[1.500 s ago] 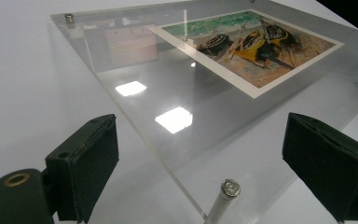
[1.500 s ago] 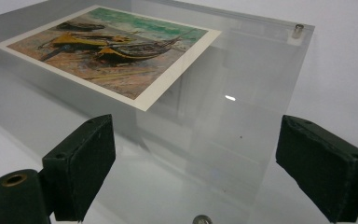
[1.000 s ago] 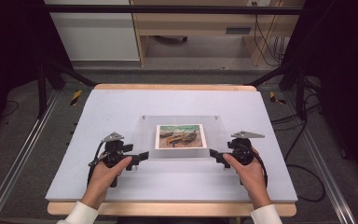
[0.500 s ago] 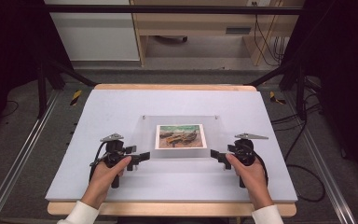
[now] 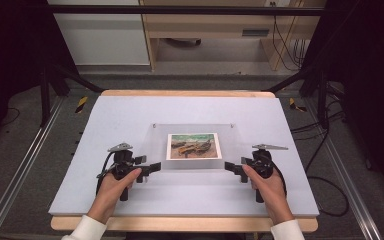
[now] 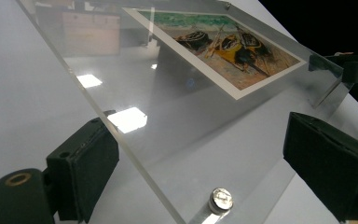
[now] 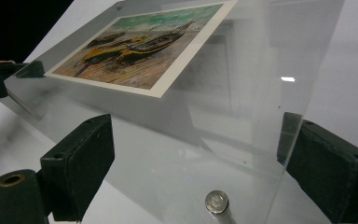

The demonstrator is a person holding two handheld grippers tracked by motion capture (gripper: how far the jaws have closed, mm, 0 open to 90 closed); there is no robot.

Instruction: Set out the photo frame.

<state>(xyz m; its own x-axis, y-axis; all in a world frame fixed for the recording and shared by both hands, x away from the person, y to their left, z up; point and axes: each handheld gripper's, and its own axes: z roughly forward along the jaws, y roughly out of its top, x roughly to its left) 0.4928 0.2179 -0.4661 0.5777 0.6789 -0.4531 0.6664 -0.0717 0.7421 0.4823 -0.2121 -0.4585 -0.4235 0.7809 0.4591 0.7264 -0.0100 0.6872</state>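
A clear acrylic panel [image 5: 153, 146] lies mid-table with a boat picture [image 5: 192, 145] in its centre. My left gripper [image 5: 149, 165] is at its near left corner and my right gripper [image 5: 231, 168] at its near right corner. In the left gripper view the panel [image 6: 135, 116] slants between the wide-apart jaws of the left gripper [image 6: 200, 156], with a metal corner screw [image 6: 220, 199] low between them. In the right gripper view the right gripper [image 7: 200, 156] straddles the other corner and its screw [image 7: 216, 201] the same way. Both are open.
The panel rests on a pale mat [image 5: 130, 115] over a wooden table [image 5: 190, 93]. Metal rails [image 5: 20, 170] run along both sides. Cables [image 5: 325, 140] trail off to the right. A wooden cabinet [image 5: 210, 30] stands beyond the far edge.
Both grippers have drifted a little toward the near edge of the table. The panel lies where it was.
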